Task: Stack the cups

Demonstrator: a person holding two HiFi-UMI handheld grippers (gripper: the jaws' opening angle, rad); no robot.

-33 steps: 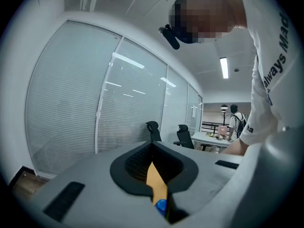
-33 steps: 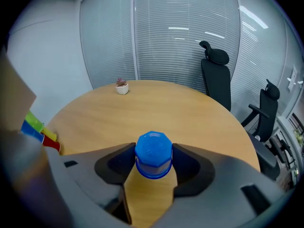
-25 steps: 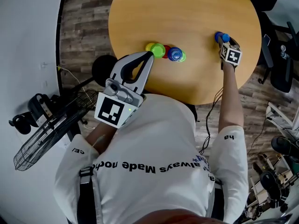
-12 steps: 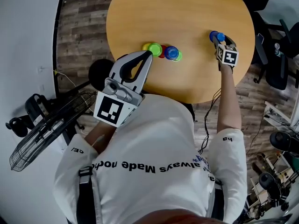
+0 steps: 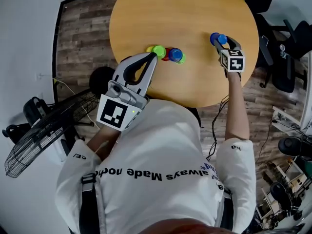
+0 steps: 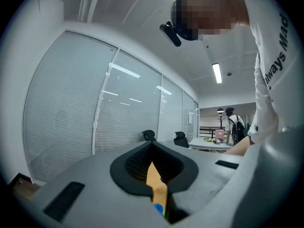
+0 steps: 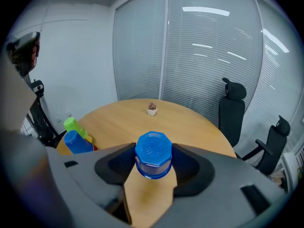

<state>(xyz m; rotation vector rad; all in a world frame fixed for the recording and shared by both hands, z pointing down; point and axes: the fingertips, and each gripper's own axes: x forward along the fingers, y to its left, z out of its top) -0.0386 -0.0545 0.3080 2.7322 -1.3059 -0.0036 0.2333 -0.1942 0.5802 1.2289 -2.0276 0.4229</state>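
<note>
My right gripper (image 5: 219,39) clamps an upside-down blue cup (image 7: 153,155) well right of the cup cluster (image 5: 165,54), my left gripper (image 5: 154,57) sits shut and empty beside it; next I should seat that cup squarely on the cluster.

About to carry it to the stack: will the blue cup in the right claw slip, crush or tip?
The blue cup looks like thin moulded plastic, so probably light and a little squeezable. The right claw pinches its tapered, faceted wall, so it may slide if the grip eases. Mouth-down, it should sit steadily.
</note>
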